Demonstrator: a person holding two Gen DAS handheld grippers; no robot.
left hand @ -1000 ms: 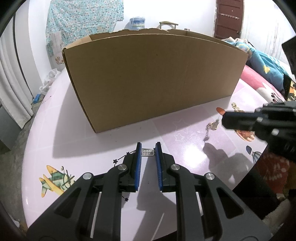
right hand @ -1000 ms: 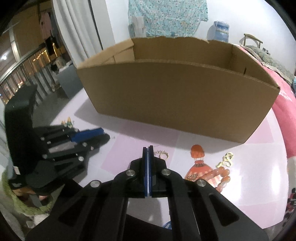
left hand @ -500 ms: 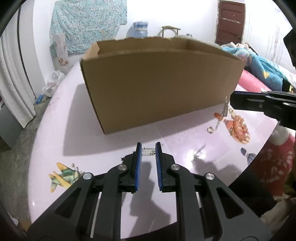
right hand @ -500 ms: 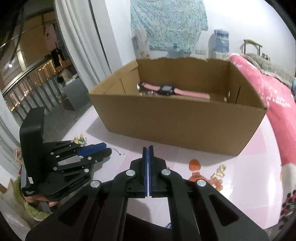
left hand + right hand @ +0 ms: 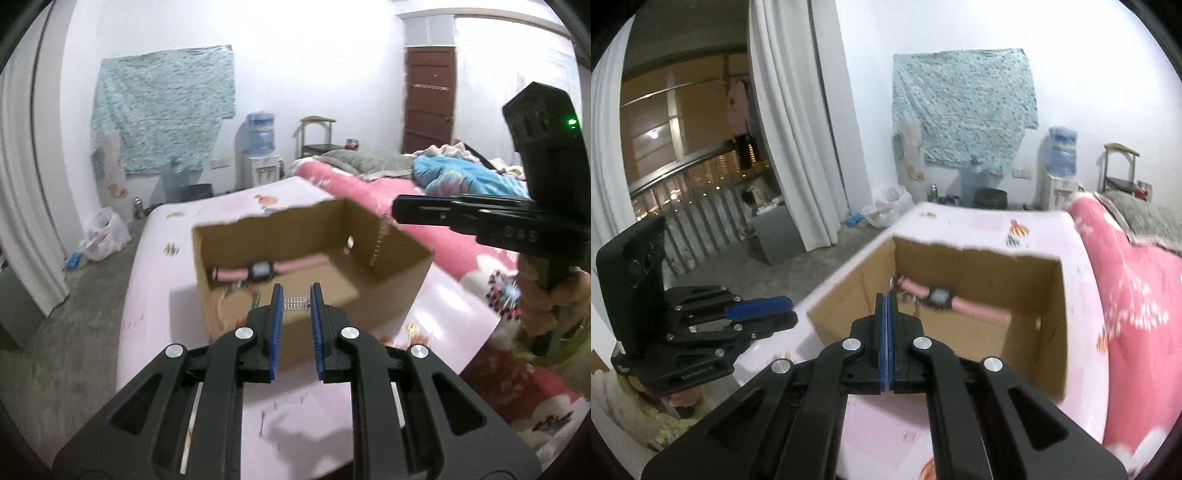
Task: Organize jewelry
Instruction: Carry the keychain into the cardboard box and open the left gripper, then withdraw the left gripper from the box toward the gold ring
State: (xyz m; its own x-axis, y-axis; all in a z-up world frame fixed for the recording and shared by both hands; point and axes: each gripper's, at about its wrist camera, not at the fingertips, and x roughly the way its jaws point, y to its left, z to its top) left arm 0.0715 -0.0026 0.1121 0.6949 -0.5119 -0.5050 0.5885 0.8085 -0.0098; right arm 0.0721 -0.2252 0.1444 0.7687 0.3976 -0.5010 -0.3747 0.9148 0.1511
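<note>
My left gripper (image 5: 295, 301) is shut on a small silver barred jewelry piece (image 5: 294, 304), held between its blue pads above the near wall of the open cardboard box (image 5: 402, 291). My right gripper (image 5: 886, 295) is shut. In the left wrist view its tip (image 5: 396, 211) hangs over the box's right side, and a thin silver dangling earring (image 5: 379, 242) trails from it. That earring is hidden in the right wrist view. A pink-strapped watch (image 5: 264, 271) (image 5: 940, 297) lies inside the box (image 5: 1049, 362), with beaded strands (image 5: 236, 291) beside it. The left gripper (image 5: 792, 312) shows at the left.
The box stands on a pink patterned table (image 5: 155, 258) (image 5: 879, 432). A small gold piece (image 5: 413, 328) lies on the table by the box's right corner. A pink bed (image 5: 369, 184) (image 5: 1137, 295) runs along the right. A hand (image 5: 546, 295) grips the right tool.
Both grippers rose from near the tabletop to above the box rim, each carrying its piece. The inside of the box and the watch came into view.
</note>
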